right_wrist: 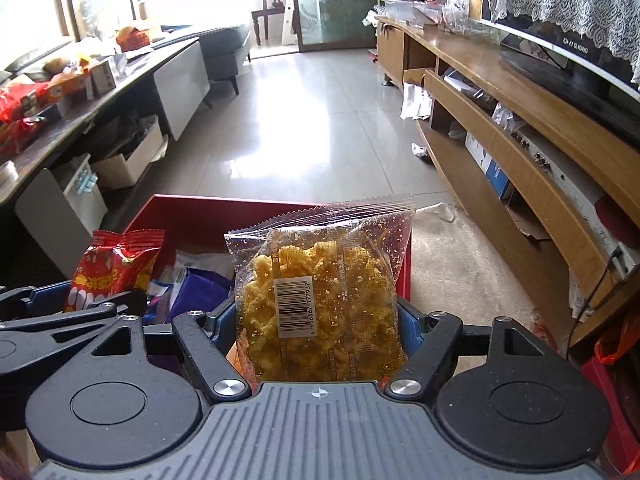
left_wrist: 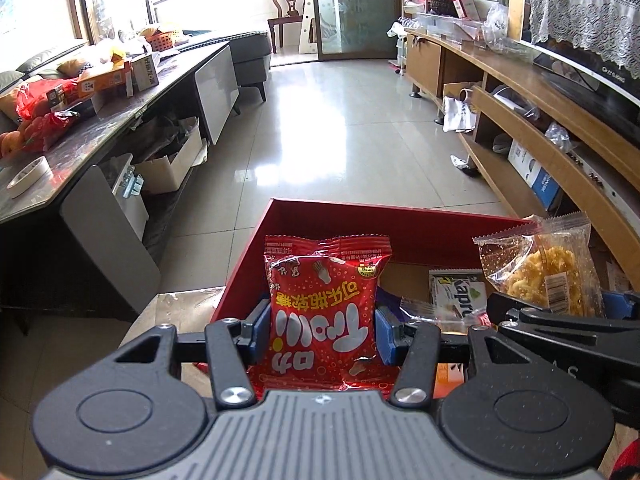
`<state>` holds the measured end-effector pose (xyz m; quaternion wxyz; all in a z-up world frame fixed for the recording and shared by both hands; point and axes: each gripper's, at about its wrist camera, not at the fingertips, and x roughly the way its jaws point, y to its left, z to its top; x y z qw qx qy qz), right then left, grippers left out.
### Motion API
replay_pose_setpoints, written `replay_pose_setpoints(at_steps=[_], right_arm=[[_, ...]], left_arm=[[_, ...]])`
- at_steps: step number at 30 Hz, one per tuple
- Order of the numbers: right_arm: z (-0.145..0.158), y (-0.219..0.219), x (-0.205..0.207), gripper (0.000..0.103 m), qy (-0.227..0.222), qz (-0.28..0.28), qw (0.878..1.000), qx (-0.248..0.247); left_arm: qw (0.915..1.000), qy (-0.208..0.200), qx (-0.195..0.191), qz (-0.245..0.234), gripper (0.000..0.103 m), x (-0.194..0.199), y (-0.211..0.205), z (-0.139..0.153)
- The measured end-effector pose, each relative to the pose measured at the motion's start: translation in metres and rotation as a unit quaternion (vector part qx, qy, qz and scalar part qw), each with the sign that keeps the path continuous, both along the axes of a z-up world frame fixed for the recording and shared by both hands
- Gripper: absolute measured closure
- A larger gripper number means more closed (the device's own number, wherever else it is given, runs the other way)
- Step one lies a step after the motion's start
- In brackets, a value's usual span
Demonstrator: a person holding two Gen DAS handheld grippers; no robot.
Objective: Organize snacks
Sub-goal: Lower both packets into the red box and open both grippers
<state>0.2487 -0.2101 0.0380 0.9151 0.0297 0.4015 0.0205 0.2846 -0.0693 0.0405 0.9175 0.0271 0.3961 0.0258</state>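
Note:
My left gripper [left_wrist: 320, 330] is shut on a red candy packet [left_wrist: 326, 304] and holds it upright over the red box [left_wrist: 360, 216]. My right gripper [right_wrist: 316, 320] is shut on a clear bag of yellow crunchy snacks [right_wrist: 324, 296], also upright over the red box [right_wrist: 192, 210]. The yellow bag [left_wrist: 540, 264] shows at the right of the left wrist view, and the red packet [right_wrist: 112, 268] at the left of the right wrist view. Inside the box lie a white wafer pack [left_wrist: 458, 296] and a purple wrapper [right_wrist: 196, 292].
A long dark table [left_wrist: 80, 140] with boxes, fruit and a tape roll [left_wrist: 30, 178] runs along the left. A wooden TV stand [right_wrist: 520, 128] runs along the right. Tiled floor [left_wrist: 320, 120] lies ahead, with a sofa [left_wrist: 250, 56] and a chair [left_wrist: 288, 8] at the far end.

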Motion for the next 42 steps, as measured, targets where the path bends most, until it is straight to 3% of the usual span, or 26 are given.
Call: replay_pose_setpoints(at_steps=[20, 36, 42], right_arm=[[-0.02, 0.01, 0.018, 0.02, 0.004, 0.009, 0.999, -0.038], [-0.009, 0.001, 0.016, 0.015, -0.008, 0.001, 1.0, -0.022], [0.003, -0.001, 0.004, 0.014, -0.015, -0.007, 0.999, -0.036]], left_arm=[[0.9994, 0.029, 0.011, 0.014, 0.055, 0.026, 0.002, -0.03], [0.9997, 0.019, 0.013, 0.011, 0.045, 0.018, 0.002, -0.017], [0.9995, 0.006, 0.031, 0.01, 0.041, 0.004, 0.001, -0.006]])
